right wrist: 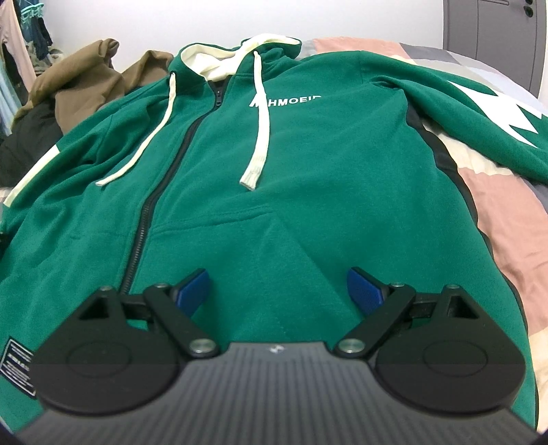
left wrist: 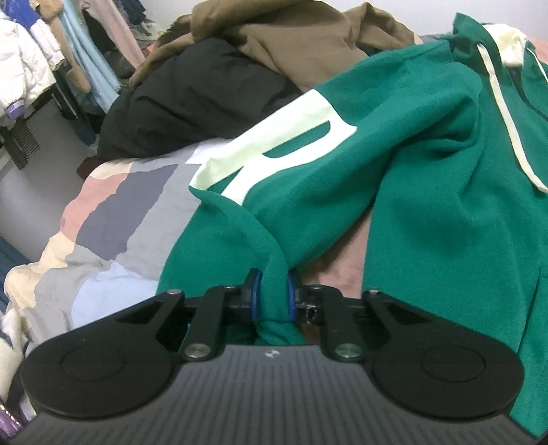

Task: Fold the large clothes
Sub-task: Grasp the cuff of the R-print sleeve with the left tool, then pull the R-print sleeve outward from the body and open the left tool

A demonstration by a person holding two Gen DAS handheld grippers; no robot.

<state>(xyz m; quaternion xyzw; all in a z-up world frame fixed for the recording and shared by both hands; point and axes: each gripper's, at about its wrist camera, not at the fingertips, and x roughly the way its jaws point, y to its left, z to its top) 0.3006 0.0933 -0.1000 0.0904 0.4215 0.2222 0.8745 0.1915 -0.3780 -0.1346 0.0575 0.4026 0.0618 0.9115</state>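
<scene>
A green zip hoodie (right wrist: 308, 164) with a cream hood lining, cream drawstrings and white chest lettering lies face up on a bed. My right gripper (right wrist: 277, 291) is open and empty, hovering over the hoodie's lower front near the pocket. In the left wrist view the hoodie's sleeve (left wrist: 342, 164), with a large pale letter print, runs toward me. My left gripper (left wrist: 273, 296) is shut on the sleeve's cuff end, which bunches between the blue pads (left wrist: 254, 291). The other sleeve (right wrist: 479, 113) lies spread to the right.
The bed has a patchwork cover (left wrist: 130, 212) in pink, grey and cream. A black garment (left wrist: 191, 96) and a brown garment (left wrist: 291, 37) are piled at the bed's far left. Hanging clothes (left wrist: 68, 58) line the left wall. A grey door (right wrist: 496, 30) stands at the far right.
</scene>
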